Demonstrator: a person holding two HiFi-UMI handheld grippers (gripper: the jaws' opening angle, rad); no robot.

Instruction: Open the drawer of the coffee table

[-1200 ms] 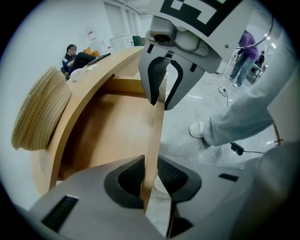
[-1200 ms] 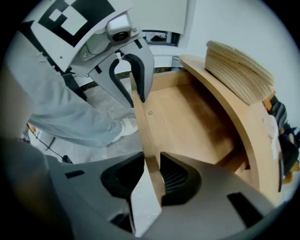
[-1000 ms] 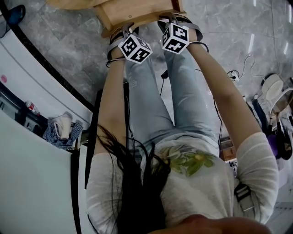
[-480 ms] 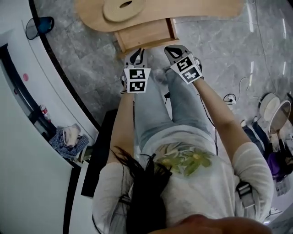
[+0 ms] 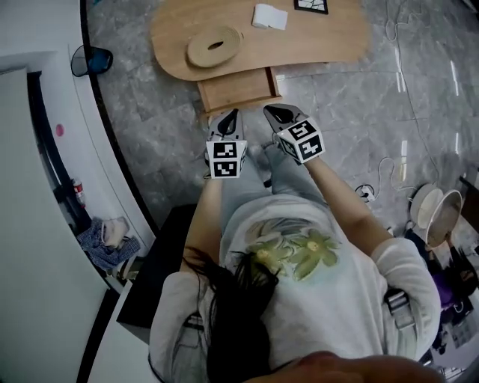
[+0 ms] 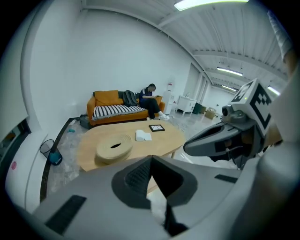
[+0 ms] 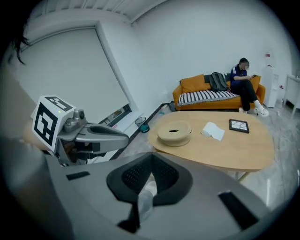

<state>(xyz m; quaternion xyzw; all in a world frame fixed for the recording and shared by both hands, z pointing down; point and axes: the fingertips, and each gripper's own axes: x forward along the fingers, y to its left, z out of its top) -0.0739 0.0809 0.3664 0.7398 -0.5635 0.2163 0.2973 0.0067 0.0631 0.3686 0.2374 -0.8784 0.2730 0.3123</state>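
The wooden coffee table [image 5: 329, 41] stands at the top of the head view, and its drawer [image 5: 238, 91] sticks out toward me, open. Both grippers hang side by side in the air, short of the drawer's front and apart from it. My left gripper [image 5: 230, 117] is shut with nothing between its jaws, which have just been closing. My right gripper [image 5: 272, 112] is shut and empty too. In the left gripper view the shut gripper [image 6: 151, 161] points at the table [image 6: 164, 140], with the right gripper [image 6: 201, 143] beside it. The right gripper view shows its shut gripper [image 7: 151, 159] and the table [image 7: 234, 150].
On the tabletop lie a tan ring-shaped roll [image 5: 215, 46], a white folded pack [image 5: 269, 16] and a dark framed tile [image 5: 310, 5]. A blue mesh bin [image 5: 93, 60] stands by the curved white wall at left. Cables [image 5: 374, 191] trail over the floor at right. A person sits on an orange sofa [image 6: 112, 107].
Both grippers have risen from the drawer's front and rolled level. The view has pulled back, so the whole tabletop and the open drawer now show.
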